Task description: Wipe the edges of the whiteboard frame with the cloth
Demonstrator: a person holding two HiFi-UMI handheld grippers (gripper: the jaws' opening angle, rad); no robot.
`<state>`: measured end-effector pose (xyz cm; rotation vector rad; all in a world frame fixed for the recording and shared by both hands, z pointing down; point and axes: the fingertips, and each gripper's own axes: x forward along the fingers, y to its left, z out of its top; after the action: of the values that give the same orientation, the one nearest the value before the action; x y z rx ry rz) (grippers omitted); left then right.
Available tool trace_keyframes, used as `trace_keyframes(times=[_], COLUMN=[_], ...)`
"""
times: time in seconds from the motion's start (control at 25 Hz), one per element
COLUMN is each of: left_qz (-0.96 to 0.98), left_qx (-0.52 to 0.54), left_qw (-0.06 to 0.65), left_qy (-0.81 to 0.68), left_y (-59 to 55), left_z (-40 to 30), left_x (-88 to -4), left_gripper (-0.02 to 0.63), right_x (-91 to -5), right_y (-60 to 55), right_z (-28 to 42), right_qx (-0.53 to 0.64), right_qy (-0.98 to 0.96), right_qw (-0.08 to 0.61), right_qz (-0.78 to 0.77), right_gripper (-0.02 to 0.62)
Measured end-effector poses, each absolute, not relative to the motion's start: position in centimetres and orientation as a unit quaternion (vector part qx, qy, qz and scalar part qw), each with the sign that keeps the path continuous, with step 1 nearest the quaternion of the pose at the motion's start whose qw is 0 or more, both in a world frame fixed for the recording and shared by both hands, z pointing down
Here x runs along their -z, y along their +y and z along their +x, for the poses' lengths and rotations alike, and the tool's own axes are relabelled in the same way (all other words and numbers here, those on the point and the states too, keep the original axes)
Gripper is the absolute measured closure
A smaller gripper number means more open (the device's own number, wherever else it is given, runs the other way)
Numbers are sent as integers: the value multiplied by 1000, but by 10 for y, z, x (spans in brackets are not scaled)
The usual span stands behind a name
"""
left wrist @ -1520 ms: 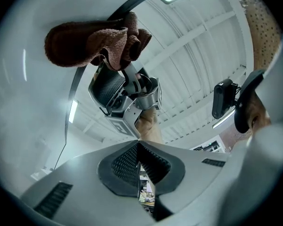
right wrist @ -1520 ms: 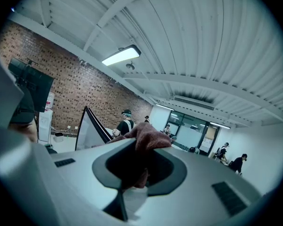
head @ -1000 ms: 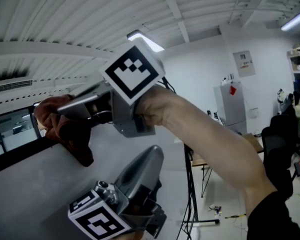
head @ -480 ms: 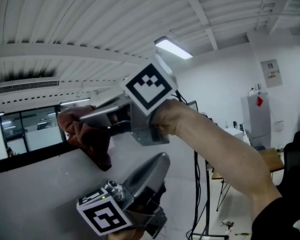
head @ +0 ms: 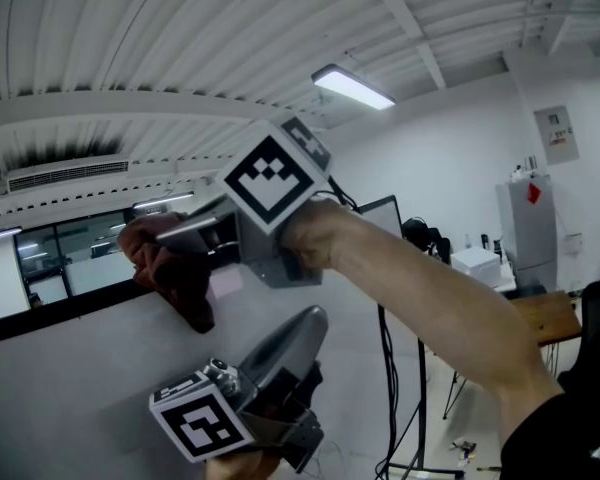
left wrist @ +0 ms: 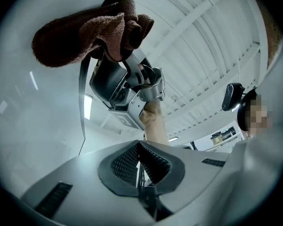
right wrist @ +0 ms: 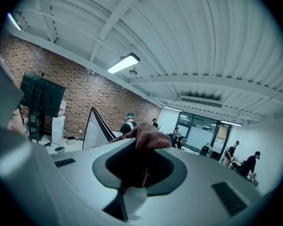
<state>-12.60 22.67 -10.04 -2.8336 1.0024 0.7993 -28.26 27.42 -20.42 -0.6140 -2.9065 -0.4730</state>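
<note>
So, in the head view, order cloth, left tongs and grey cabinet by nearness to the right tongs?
1. cloth, gripped in the right tongs, upper left.
2. left tongs, just below, bottom centre.
3. grey cabinet, far right, across the room.

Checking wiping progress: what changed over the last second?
The right gripper, shut on the cloth, apparently slid slightly left along the top of the frame; the head view swung too, so the shift is hard to gauge. The left gripper stayed low, shut and empty.
</note>
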Motion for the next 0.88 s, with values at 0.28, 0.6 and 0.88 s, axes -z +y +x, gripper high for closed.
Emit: trace_keyframes(times=[0.28,0.6,0.88], left_qz=[-920,-931,-939], left_qx=[-262,-266,-266], left_qw=[-21,-22,-40], left_qy=[291,248,215], left_y=[227,224,216], left_z=[-124,-121,-127], left_x=[91,96,79], left_gripper=[618,618,618], right_x=[204,207,203], right_y=[254,225,197], right_z=[-287,-283,-290], right_qx=[140,167,144], right_qy=[-972,-975,-983], right_qw=[57,73,69], right_qz=[-182,-131,-88], right_gripper=[520,520,520])
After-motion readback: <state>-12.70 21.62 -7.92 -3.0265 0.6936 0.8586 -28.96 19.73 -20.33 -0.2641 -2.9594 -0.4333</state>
